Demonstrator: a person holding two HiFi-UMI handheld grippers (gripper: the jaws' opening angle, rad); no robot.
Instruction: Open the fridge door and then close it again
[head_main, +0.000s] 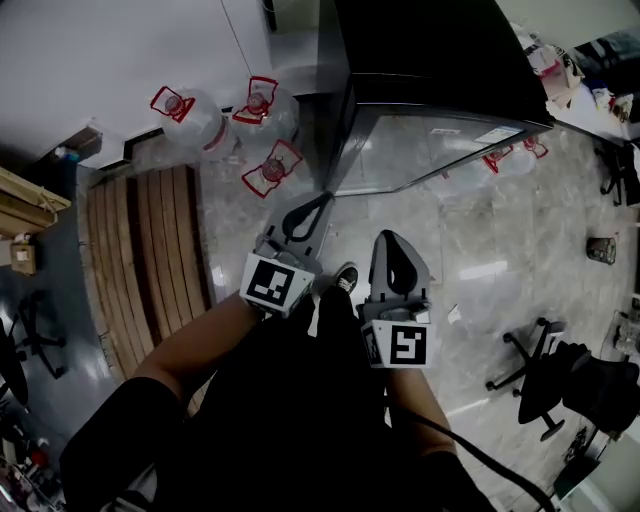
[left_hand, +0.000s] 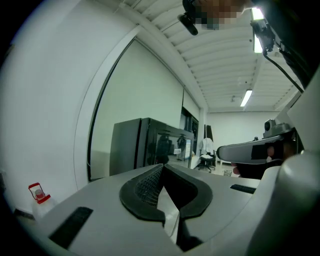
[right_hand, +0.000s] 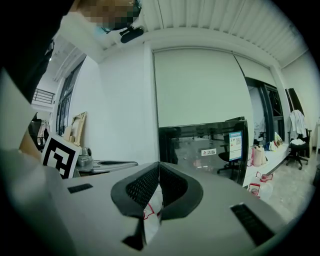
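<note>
Your left hand-held gripper has its two jaws together. In the left gripper view the black meshed pads meet at the tip and nothing is between them. Your right hand-held gripper is the same: in the right gripper view its pads touch at the front and hold nothing. Each one carries a cube with a black and white square marker near your wrist. Both point forward, toward the fridge.

The fridge is a tall black box that stands upright on the floor, with its long axis vertical. Its back is near the white wall. Its glass door faces the open room and you. The door lies flat against the body, and the glass reflects the room. In the right gripper view you see the door from the front, and in the left gripper view you see the fridge more from its side. The left gripper tip is near the left front corner of the fridge but does not touch it.

Beside that corner, three clear water bottles with red handles stand on the floor. A slatted wooden pallet lies further to your left. To your right the shiny stone floor is open as far as a black office chair.
</note>
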